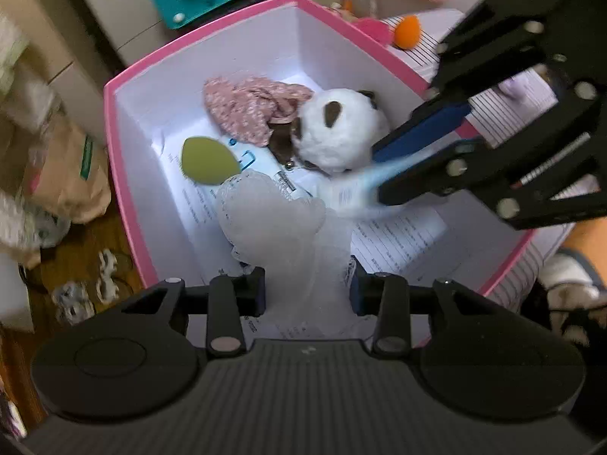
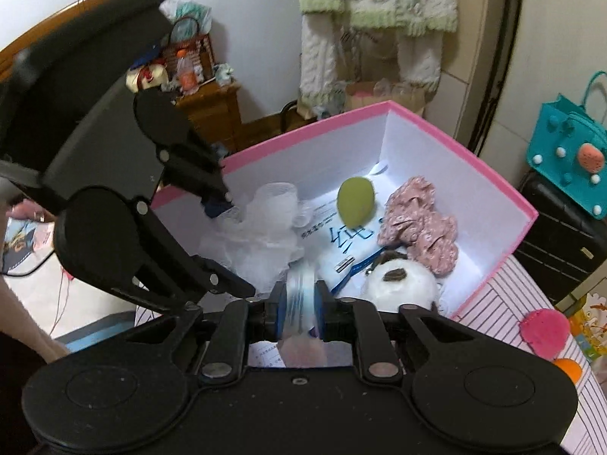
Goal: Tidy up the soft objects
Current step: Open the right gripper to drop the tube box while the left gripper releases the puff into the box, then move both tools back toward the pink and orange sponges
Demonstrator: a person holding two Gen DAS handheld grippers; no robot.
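Note:
A pink box (image 1: 114, 121) with white inner walls, also in the right wrist view (image 2: 497, 182), holds a pink floral cloth (image 1: 250, 108) (image 2: 421, 223), a white plush panda (image 1: 341, 129) (image 2: 402, 284), a green egg-shaped sponge (image 1: 208, 159) (image 2: 354, 203) and printed papers (image 1: 394, 239). My left gripper (image 1: 307, 292) is shut on a white mesh puff (image 1: 280, 220) (image 2: 261, 235) over the box. My right gripper (image 2: 299, 303) is shut on a pale blue translucent soft piece (image 2: 299, 295) (image 1: 360, 185) above the box, beside the panda.
An orange ball (image 1: 408, 32) and a pink fuzzy piece (image 2: 544, 331) lie on the striped sheet (image 2: 531, 295) beside the box. A teal bag (image 2: 569, 159) stands on a black suitcase (image 2: 550, 242). Brown paper bags (image 1: 68, 174) sit on the floor at left.

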